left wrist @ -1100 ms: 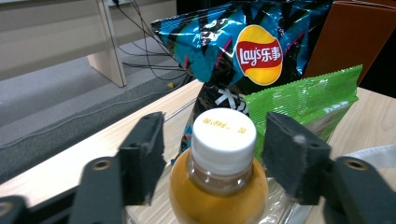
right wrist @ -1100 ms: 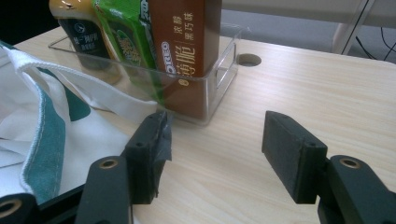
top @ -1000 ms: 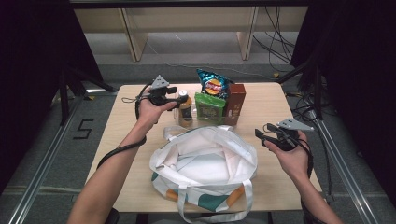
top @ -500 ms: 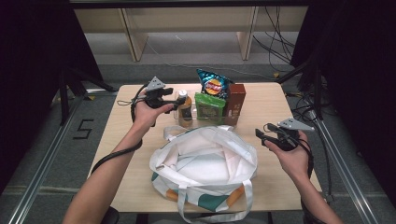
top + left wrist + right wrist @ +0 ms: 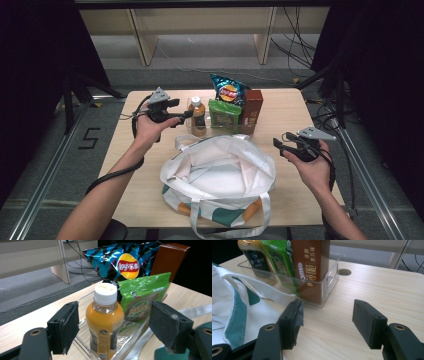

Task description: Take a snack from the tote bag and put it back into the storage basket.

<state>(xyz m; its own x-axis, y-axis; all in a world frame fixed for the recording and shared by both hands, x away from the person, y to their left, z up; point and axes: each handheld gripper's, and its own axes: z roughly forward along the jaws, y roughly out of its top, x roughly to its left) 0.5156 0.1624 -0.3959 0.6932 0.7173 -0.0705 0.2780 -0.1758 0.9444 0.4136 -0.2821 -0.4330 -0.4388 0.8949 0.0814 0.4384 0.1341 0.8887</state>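
At the back left of the counter, the left tool sits level with its jaws just opened wide, and the orange juice bottle stands upright between the pads, untouched, in the clear tray. Beside it go the green packet, chip bag and brown box. Right of the white tote bag, the right tool hovers open and empty.
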